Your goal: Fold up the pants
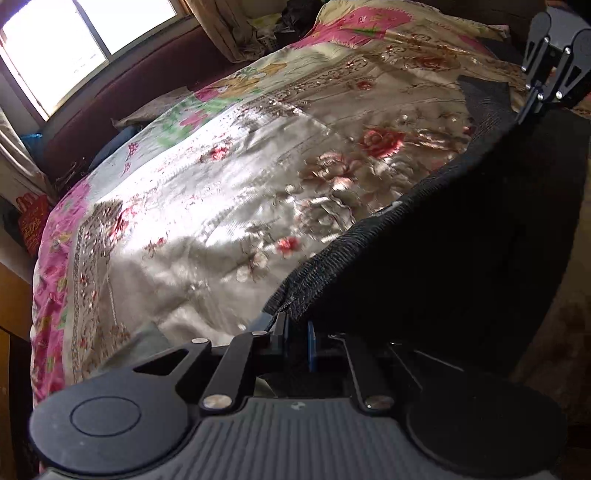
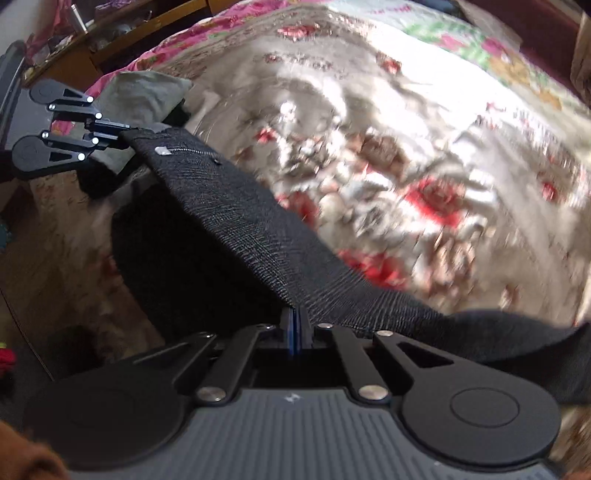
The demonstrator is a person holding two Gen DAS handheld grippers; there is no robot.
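Pants [image 1: 461,236], black and ribbed, hang stretched above a flowered bedspread [image 1: 207,206], their waistband [image 2: 236,221] pulled taut between two grippers. Left gripper [image 1: 291,325] has its jaws clamped on one end of the band; right gripper [image 2: 295,321] pinches the other end. A window [image 1: 74,40] glows behind the bed.

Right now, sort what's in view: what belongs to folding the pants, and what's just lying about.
For the job:
black knit pants
left gripper, clamped on the waistband
right gripper, clamped too
floral satin bedspread, the work surface

Lying about:
grey-green cushion
beige curtain
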